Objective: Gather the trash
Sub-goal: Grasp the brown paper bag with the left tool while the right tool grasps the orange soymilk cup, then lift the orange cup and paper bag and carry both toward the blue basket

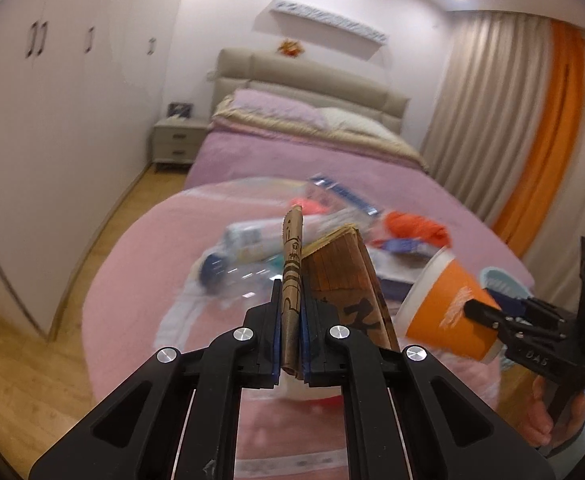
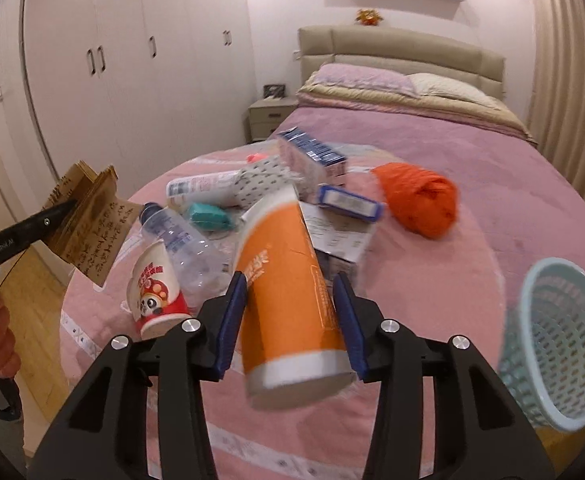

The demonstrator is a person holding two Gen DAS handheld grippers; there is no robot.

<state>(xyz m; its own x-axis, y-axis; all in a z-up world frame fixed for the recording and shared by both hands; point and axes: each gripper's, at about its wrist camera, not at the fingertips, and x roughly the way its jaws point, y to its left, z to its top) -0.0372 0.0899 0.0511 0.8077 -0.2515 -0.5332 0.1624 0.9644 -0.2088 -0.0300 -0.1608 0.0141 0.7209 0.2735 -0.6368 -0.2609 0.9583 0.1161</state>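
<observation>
My left gripper (image 1: 292, 288) is shut on a folded brown paper bag (image 1: 344, 272) with black print, and holds it above the bed. In the right wrist view that bag (image 2: 88, 220) hangs at the far left, pinched by the left gripper (image 2: 66, 205) with a hand behind it. An orange paper cup (image 2: 284, 280) with a white rim lies tilted between the blue pads of my right gripper (image 2: 290, 276), which press on both its sides. From the left wrist view the cup (image 1: 448, 304) is off the bedcover, gripped by the right gripper (image 1: 482, 304).
On the pink bedcover (image 2: 432, 280) lies a pile of trash: a clear plastic bottle (image 2: 184, 248), a red-and-white panda cup (image 2: 154, 296), a white bottle (image 2: 204, 188), blue boxes (image 2: 312, 156) and a crumpled orange bag (image 2: 416, 198). A light blue basket (image 2: 552, 344) stands at the right.
</observation>
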